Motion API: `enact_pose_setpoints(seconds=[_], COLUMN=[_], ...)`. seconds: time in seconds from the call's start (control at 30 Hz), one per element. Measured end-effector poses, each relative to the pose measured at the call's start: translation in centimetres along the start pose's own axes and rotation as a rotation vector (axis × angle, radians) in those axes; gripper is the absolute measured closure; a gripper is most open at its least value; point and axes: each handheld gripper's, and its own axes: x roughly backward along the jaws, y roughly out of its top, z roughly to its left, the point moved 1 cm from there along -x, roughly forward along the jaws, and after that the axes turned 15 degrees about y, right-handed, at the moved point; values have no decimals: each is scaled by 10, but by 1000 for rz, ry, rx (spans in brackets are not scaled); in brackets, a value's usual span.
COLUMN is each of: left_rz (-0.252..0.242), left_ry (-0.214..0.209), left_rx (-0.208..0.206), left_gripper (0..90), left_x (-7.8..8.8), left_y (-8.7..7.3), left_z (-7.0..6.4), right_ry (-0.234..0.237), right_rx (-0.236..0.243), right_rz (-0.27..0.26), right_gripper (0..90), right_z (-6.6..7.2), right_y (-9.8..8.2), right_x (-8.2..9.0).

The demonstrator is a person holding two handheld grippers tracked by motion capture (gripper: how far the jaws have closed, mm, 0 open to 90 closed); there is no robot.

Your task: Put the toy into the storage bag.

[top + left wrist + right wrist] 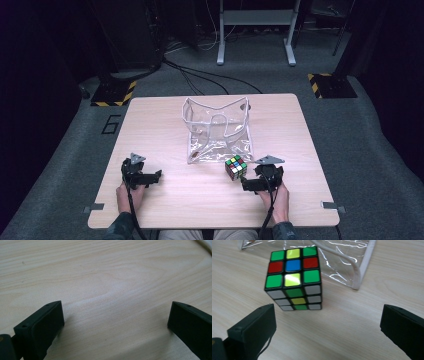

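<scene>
1. Resting on the wooden table [165,210], the puzzle cube [235,167] sits at the near right of the tabletop, upright on one face, with a scrambled top face of green, yellow, red and blue tiles.
2. The cube lies just in front of the right gripper [248,183], close to its jaw tips but not touching them. In the right gripper view the cube [293,280] stands ahead of the jaws and toward the left jaw's side, outside the gap between them.
3. The right gripper [327,327] is released: its two black jaws stand wide apart with bare table between them.
4. The left gripper [152,177] rests at the near left of the table, well apart from the cube. In the left gripper view its jaws are spread wide, the left gripper [116,322] grasping nothing, with wood grain between them.
5. A clear plastic bag [217,130] with white trim stands at the table's centre, mouth open upward. The cube lies just beside its near right corner; the white-edged corner of the bag [352,267] shows right behind the cube.
</scene>
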Motion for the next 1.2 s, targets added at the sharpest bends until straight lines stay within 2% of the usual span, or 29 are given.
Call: enact_pose_setpoints(seconds=[0.07, 0.1, 0.13, 0.17, 0.2, 0.27, 0.4, 0.53, 0.7, 0.8, 1.0, 1.2], left_rz=[0, 1, 1, 0, 1, 2, 7, 7, 7, 8, 7, 7], left_ry=[0, 0, 0, 1, 0, 0, -1, -1, 0, 0, 1, 1], left_rx=[1, -1, -2, 0, -1, 9, -3, -3, -3, -4, -10, -10], left_gripper=[5, 5, 5, 5, 5, 5, 5, 6, 5, 5, 6, 6], left_x=[0, 0, 0, 0, 0, 0, 1, 1, 1, 1, 1, 0], left_y=[0, 0, 0, 0, 0, 0, 0, 0, 0, 0, 0, 0], left_z=[0, 0, 0, 0, 0, -1, 0, 0, 0, 0, 1, 1], right_ry=[10, 12, 13, 18, 20, 26, 29, 32, 40, 32, 27, 29], right_rx=[13, 4, 18, 4, 23, 26, 17, 36, 24, 45, 46, 56], right_rz=[1, -3, 4, 1, 4, 5, -10, -5, 10, 17, 52, 60], right_gripper=[0, 0, 0, 0, 0, 0, 0, 0, 0, 0, 0, 0], right_z=[2, 3, 3, 5, 5, 7, 10, 11, 16, 18, 20, 19], right_y=[0, 0, 0, 0, 0, 1, 4, 9, 14, 16, 19, 22], right_x=[0, -1, -1, -2, -3, -3, -5, -8, -19, -25, -40, -49])
